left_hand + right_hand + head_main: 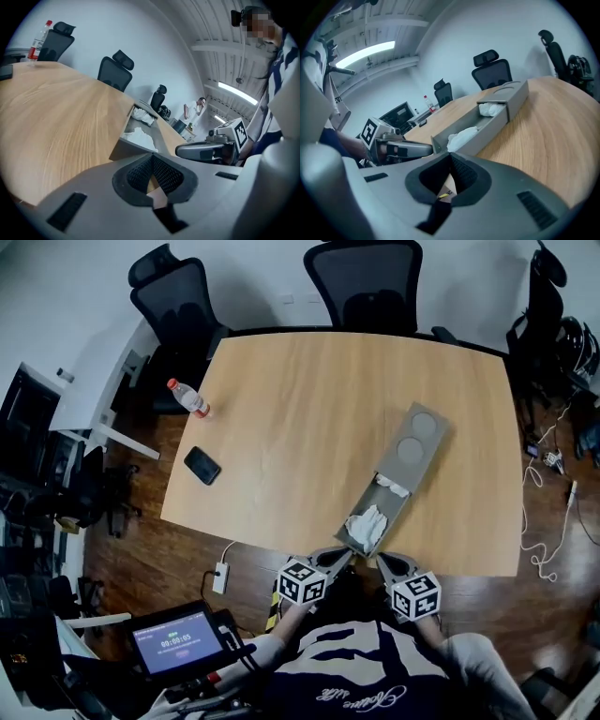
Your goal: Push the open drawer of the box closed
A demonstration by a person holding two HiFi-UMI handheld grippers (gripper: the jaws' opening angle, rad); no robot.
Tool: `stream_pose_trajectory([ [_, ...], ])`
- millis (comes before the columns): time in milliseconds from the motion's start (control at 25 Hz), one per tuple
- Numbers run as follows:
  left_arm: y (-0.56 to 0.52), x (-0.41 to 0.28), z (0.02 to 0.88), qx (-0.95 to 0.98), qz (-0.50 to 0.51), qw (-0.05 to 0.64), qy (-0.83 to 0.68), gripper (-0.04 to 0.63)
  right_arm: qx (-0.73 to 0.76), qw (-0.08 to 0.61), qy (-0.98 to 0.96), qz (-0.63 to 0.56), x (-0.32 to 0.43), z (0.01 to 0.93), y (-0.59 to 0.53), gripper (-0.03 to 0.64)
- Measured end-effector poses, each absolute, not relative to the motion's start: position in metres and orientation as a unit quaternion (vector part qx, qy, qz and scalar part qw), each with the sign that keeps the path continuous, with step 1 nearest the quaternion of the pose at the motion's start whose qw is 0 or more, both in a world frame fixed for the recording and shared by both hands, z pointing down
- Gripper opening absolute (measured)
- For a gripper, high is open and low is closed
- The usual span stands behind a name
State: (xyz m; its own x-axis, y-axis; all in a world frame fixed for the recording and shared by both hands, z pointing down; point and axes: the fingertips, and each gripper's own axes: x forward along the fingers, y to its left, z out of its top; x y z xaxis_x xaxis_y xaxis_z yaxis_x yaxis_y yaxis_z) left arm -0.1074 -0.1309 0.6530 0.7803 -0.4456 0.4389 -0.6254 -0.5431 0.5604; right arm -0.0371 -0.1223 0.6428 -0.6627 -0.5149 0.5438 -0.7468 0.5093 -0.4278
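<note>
L claw & R claw both pinched closed, empty (near open drawer front).

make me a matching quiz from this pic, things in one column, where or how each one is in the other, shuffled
1 water bottle
2 phone
3 drawer
4 left gripper

a shut, at the near edge of the table
b pulled open, white crumpled paper inside
c black, lying flat near the table's left edge
d red cap, near the table's far left corner

Pairs: 1-d, 2-c, 3-b, 4-a
</note>
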Motion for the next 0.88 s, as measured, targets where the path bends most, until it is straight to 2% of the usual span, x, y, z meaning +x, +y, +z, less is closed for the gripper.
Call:
stream_pose_trajectory([
  [240, -0.123, -0.085, 0.653, 0.891, 0.136, 0.355, -0.249, 0.0, 0.466, 0.153, -0.801, 0.344, 0.011, 0.646, -0.118, -0.002],
  [880, -0.194, -0.06, 0.65, 0.914, 0.146, 0.336, -0.176, 0.0, 0.591, 0.098, -0.722, 0.346, 0.067, 0.639, -0.15, -0.002],
])
